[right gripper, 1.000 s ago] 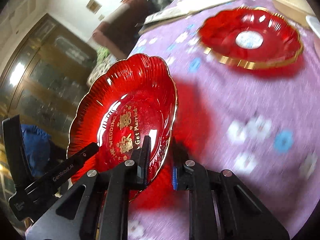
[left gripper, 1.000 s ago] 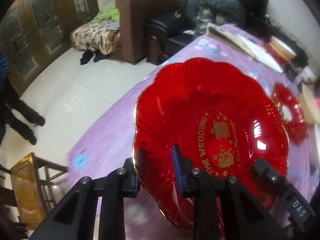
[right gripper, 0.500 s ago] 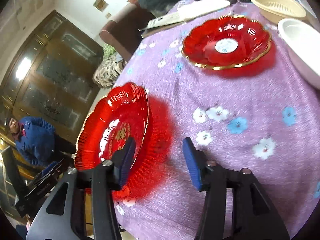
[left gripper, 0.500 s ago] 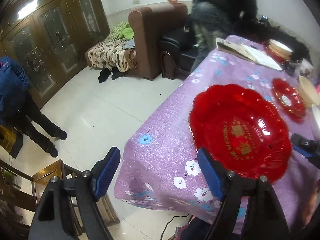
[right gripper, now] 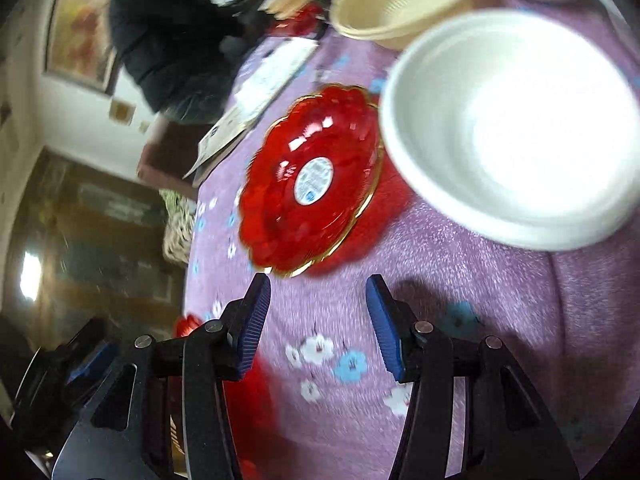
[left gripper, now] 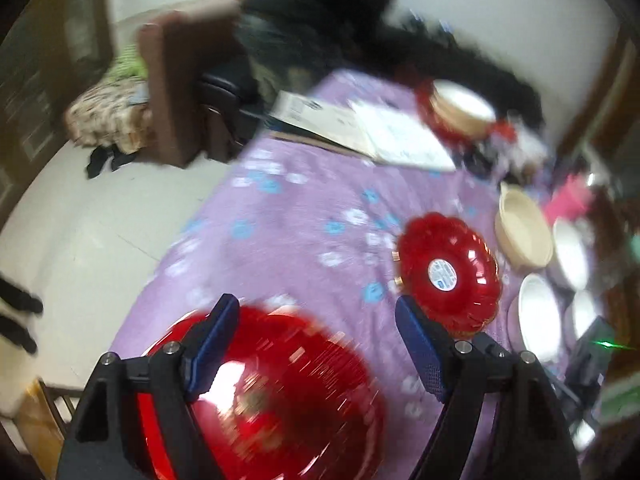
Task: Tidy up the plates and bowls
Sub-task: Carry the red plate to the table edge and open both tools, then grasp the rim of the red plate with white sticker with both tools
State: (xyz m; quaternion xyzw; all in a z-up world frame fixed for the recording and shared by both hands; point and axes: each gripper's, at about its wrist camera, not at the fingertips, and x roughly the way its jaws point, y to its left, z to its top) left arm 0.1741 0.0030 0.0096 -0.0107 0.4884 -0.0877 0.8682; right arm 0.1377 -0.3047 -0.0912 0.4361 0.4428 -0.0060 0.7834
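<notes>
Your left gripper [left gripper: 316,344] hangs over the near end of the purple floral tablecloth [left gripper: 304,216], fingers spread wide and gripping nothing, with the large red wedding plate [left gripper: 280,396] lying blurred at the bottom of the frame beneath them. Your right gripper [right gripper: 318,316] points toward the small red plate with a white sticker [right gripper: 312,188] at mid-frame, fingers likewise apart and empty. A second ago both grippers were clamped on the big plate's rim; since then you have let it go onto the cloth and swung toward the other dishes. Counted in the left view: two red plates, one cream bowl [left gripper: 522,232], and three white bowls [left gripper: 538,324] at right, though blur makes that count uncertain.
</notes>
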